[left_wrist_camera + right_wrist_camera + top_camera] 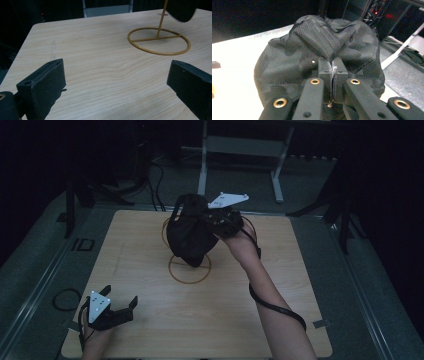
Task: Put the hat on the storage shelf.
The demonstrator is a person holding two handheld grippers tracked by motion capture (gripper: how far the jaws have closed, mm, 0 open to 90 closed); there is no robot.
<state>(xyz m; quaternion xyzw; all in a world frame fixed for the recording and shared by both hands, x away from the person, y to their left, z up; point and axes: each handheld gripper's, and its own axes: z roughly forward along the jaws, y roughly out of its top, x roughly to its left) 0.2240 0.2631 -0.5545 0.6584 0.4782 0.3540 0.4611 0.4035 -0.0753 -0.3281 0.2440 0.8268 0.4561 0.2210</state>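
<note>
A black mesh cap [189, 237] hangs above the table, over a gold wire stand whose base ring [175, 275] lies at the table's middle. My right gripper [209, 219] is shut on a fold of the cap's fabric; in the right gripper view its jaws [332, 67] pinch the cloth [312, 45] tightly. The left gripper [121, 296] rests near the table's front left corner, open with nothing between its fingers. In the left gripper view, the stand's ring [155, 52] and upright rod [162, 18] lie ahead of my left gripper [115, 82], with the cap's lower edge [181, 10] at the top right.
The wooden table [150, 320] has bare room to the left and front of the stand. A metal frame [240, 145] stands on the floor behind the table. A cable loop [65, 297] lies off the left edge. The right gripper's cable [272, 305] trails along the forearm.
</note>
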